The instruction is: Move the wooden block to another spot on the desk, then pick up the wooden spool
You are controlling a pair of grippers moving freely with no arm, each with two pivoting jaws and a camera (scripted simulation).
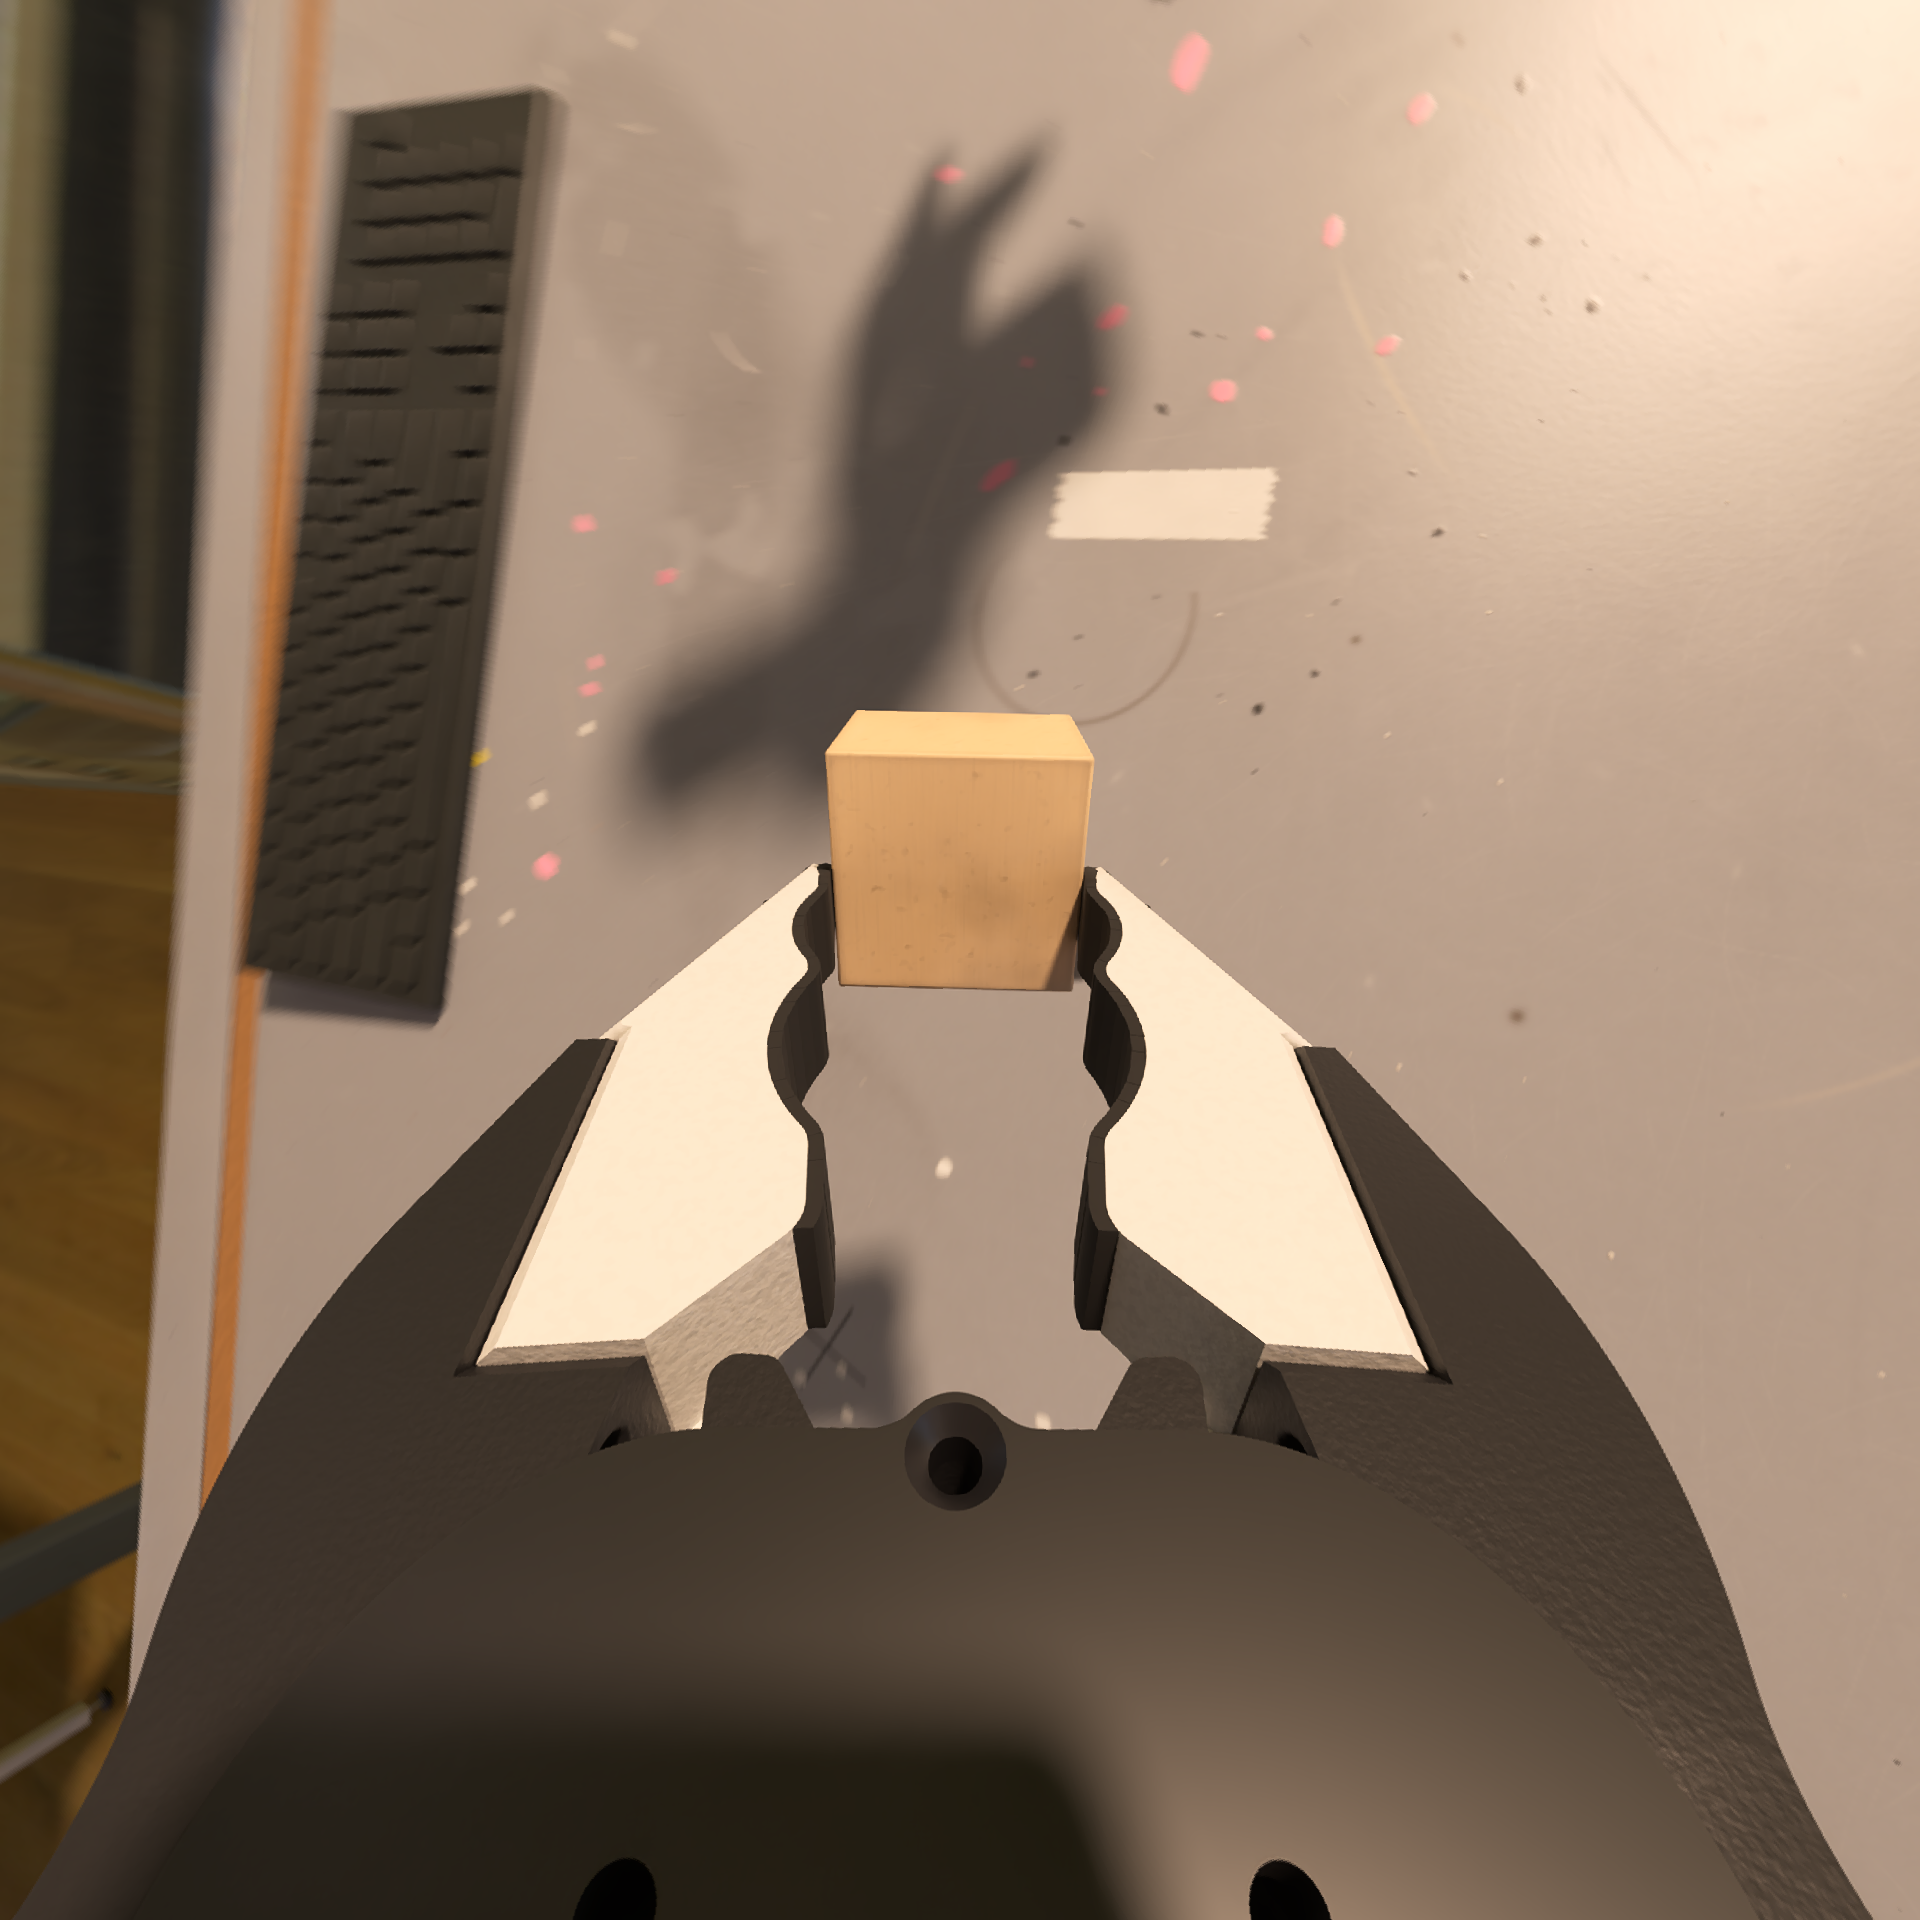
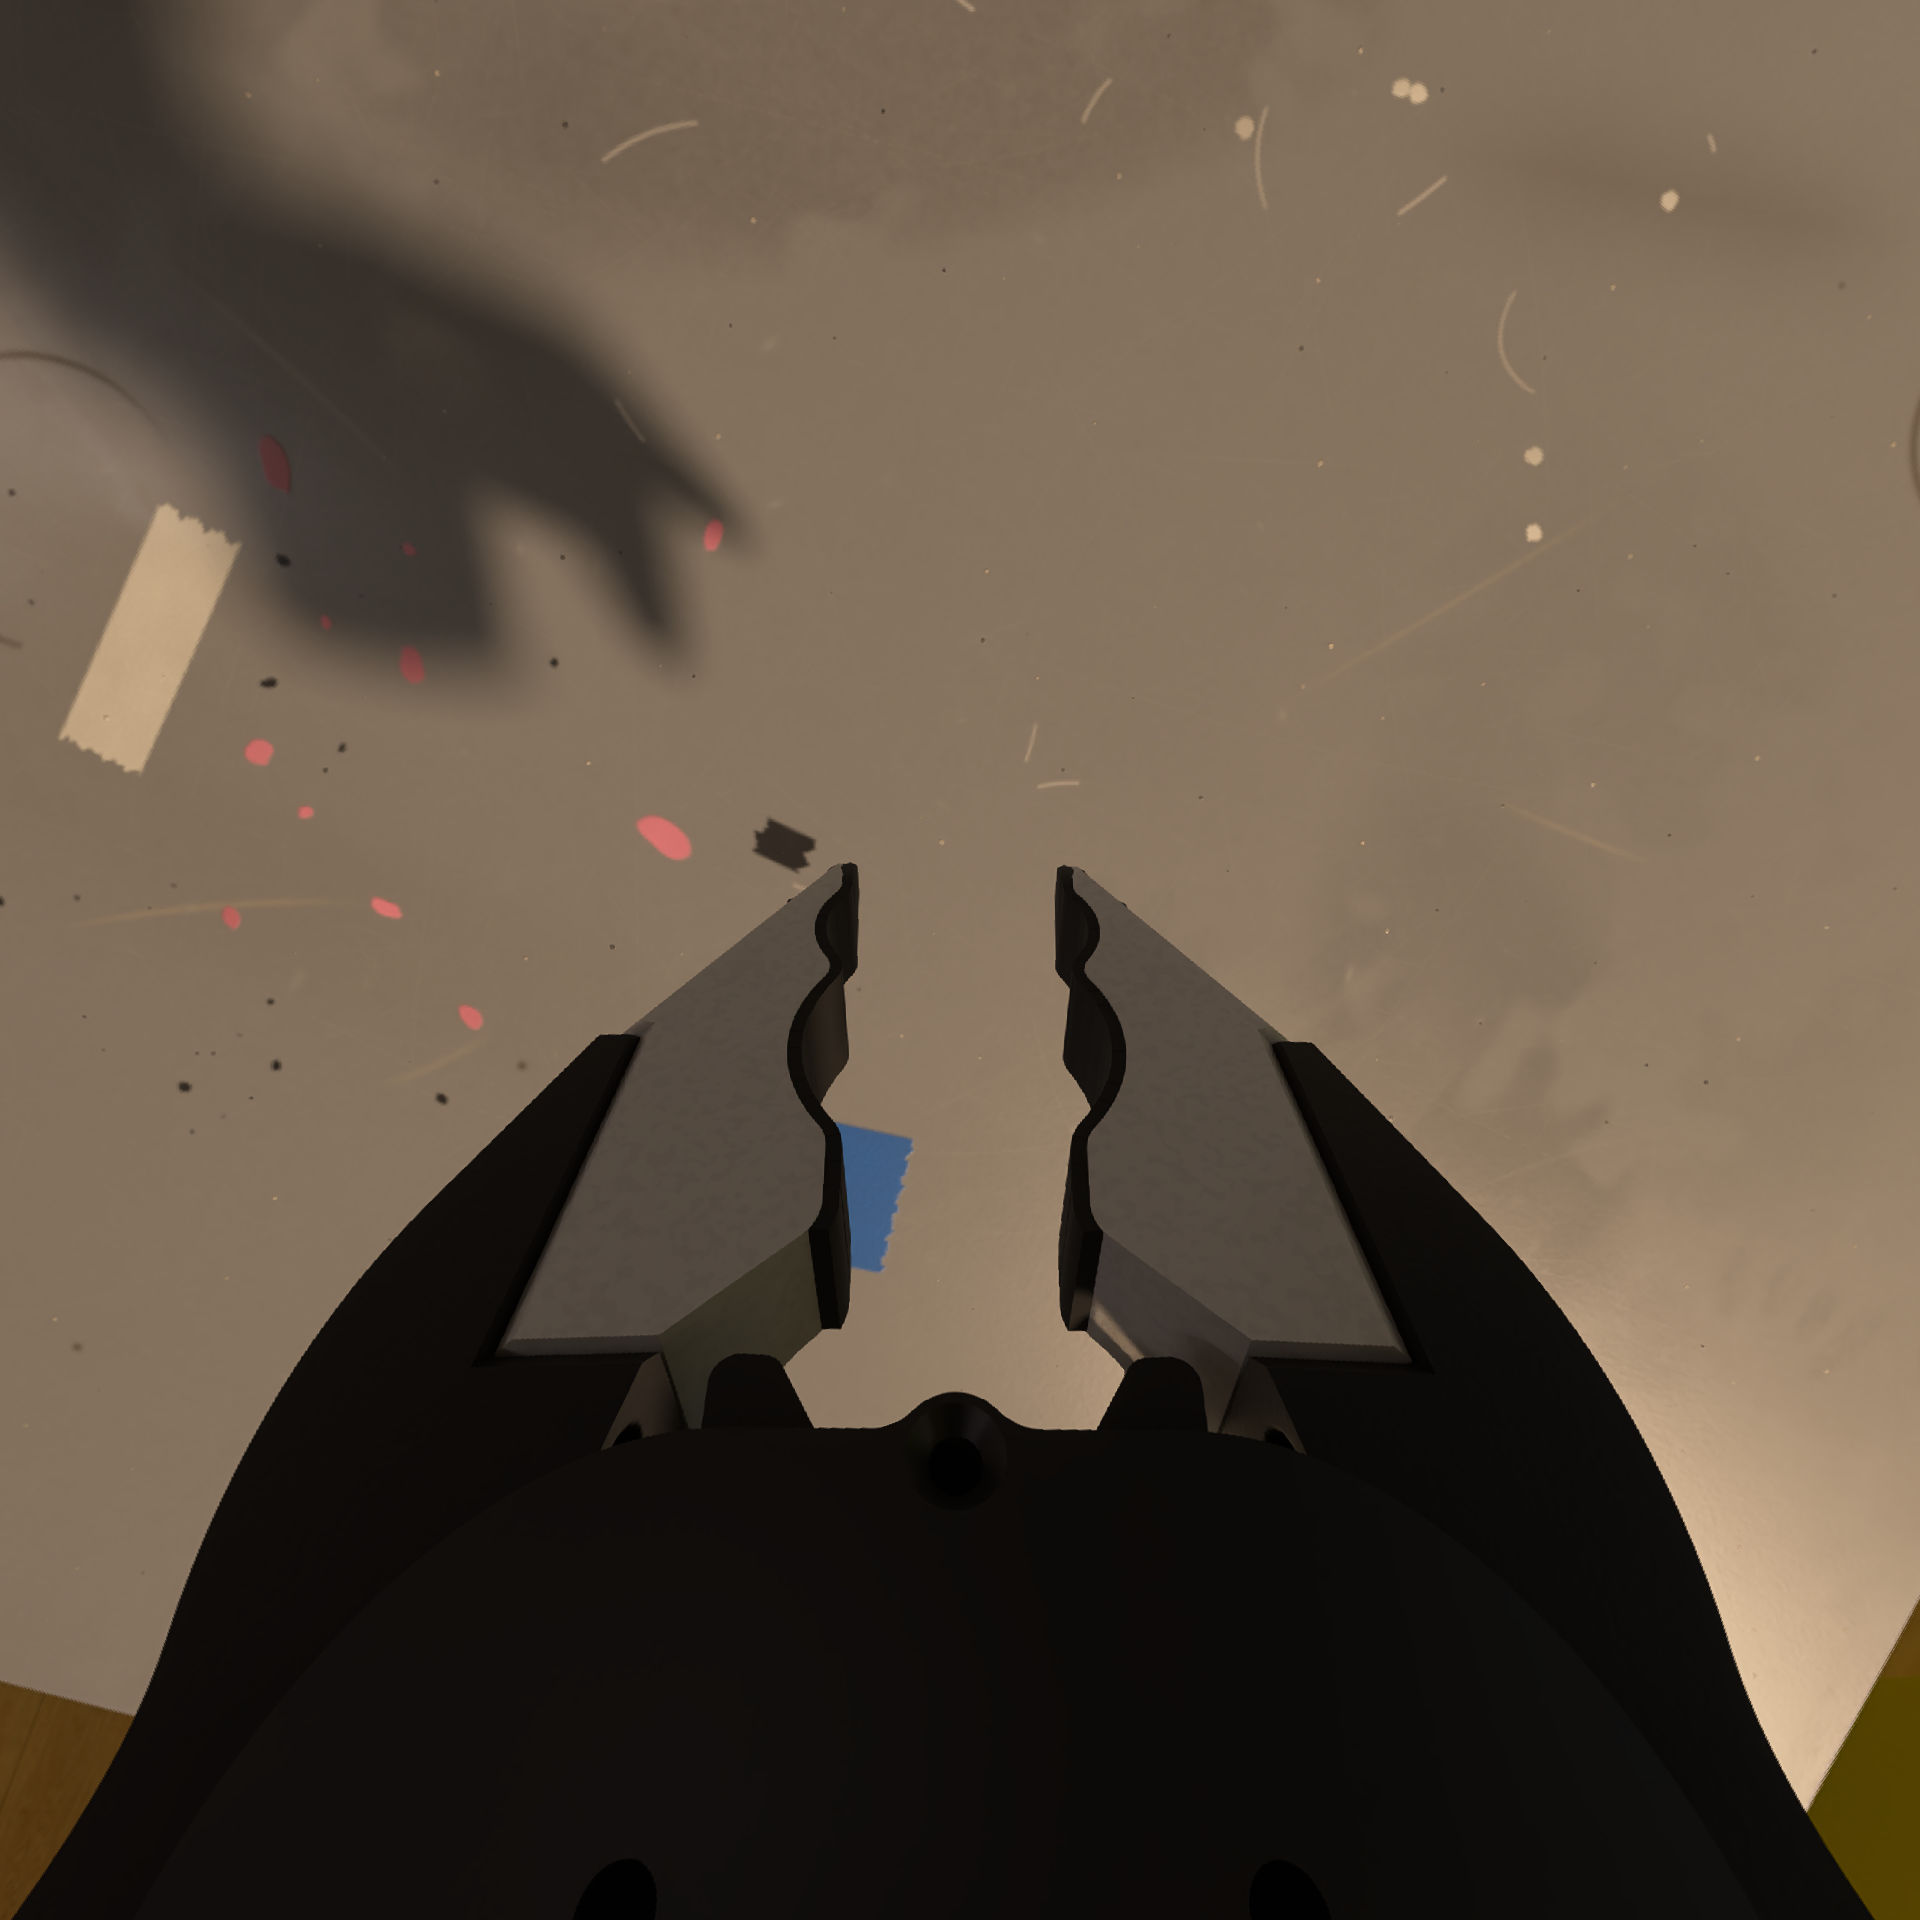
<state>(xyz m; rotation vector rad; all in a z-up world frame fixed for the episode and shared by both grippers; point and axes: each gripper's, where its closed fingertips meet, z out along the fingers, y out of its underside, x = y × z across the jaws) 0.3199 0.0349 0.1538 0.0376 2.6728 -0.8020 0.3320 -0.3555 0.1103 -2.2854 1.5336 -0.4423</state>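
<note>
Squarely between left jaws' tips: wooden block (image 1: pixel 958 871).

A pale grey bench top (image 1: pixel 1455 831), scratched and flecked with pink and dark spots, fills both views. Along the left of the left wrist frame runs its orange wooden edge (image 1: pixel 275 520), with brown wooden floor (image 1: pixel 73 1039) beyond. Warm light brightens the right side, with soft dark shadows cast upper centre.

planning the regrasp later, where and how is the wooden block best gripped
By its two flat, parallel side faces, as the left gripper grips it now: fingertips pinch the wooden block low on opposite sides, coming straight along its middle. Square faces seat flat on the pads; a corner approach would likely slip.
</note>
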